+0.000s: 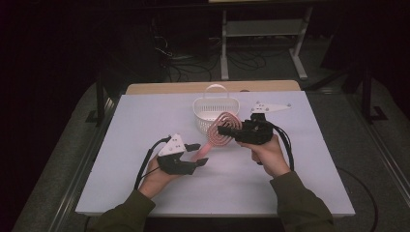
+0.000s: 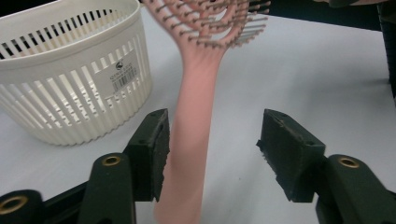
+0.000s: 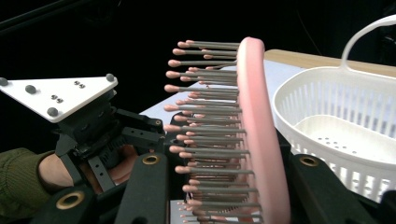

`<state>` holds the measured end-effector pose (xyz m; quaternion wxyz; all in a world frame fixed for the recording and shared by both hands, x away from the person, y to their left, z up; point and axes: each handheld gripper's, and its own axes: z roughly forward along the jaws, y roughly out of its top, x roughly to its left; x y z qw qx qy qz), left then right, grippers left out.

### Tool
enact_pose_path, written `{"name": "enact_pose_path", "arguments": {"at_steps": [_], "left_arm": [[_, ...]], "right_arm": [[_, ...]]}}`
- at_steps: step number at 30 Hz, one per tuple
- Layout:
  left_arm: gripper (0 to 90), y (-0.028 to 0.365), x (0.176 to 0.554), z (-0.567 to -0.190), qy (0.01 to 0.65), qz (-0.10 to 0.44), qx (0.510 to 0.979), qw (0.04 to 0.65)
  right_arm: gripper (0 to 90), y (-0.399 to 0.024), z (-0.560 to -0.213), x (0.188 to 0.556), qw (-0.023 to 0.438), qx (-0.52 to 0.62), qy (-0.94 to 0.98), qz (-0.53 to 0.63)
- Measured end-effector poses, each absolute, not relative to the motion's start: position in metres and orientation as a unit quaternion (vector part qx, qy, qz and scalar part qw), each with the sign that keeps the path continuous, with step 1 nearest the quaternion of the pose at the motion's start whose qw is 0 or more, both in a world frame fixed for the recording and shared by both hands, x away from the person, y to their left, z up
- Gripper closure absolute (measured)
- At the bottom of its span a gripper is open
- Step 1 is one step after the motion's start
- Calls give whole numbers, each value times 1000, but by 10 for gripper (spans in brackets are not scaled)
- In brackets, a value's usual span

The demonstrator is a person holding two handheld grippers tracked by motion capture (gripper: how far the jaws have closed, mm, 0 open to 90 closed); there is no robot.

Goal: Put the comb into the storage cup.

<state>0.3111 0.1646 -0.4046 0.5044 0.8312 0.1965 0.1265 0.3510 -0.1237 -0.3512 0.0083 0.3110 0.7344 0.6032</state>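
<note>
At the bottom of the high view two green sleeves come in over the near edge of the white table (image 1: 145,116). The left gripper (image 1: 197,153), lower left of centre, has its jaws standing apart on either side of the handle of the pink hairbrush (image 1: 220,131). In the left gripper view the handle (image 2: 191,140) lies against the left pad (image 2: 156,149) and there is a clear gap to the right pad (image 2: 287,154), so nothing is clamped there. No earlier view is at hand to compare.

Just beyond, right of centre, the right gripper (image 1: 223,129) is closed on the brush's head, holding the brush off the table with its handle slanting down and left toward the other claw. In the right gripper view the head (image 3: 254,135) stands on edge between the two black jaws, its bristles pointing to the frame's left, toward the left gripper (image 3: 88,126) farther off.

Right behind the brush head stands the white slatted basket (image 1: 208,111), its looped handle upright; the head overlaps its near rim in the high view, and whether they touch cannot be told. In the left gripper view the basket (image 2: 70,79) sits at upper left, just beside the handle.

Bare table stretches to the left, right and front of both hands. The far edge meets a wooden strip (image 1: 159,88), then dark floor with cables and a white frame (image 1: 263,29).
</note>
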Motion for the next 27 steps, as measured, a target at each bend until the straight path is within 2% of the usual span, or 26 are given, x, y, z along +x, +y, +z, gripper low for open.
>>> {"name": "enact_pose_path", "arguments": {"at_steps": [18, 27], "left_arm": [[213, 214, 317, -400, 229, 122, 819, 511], [87, 244, 308, -414, 246, 113, 834, 481]], "right_arm": [[625, -149, -346, 352, 29, 330, 720, 610], [625, -153, -345, 351, 37, 333, 718, 610]]}}
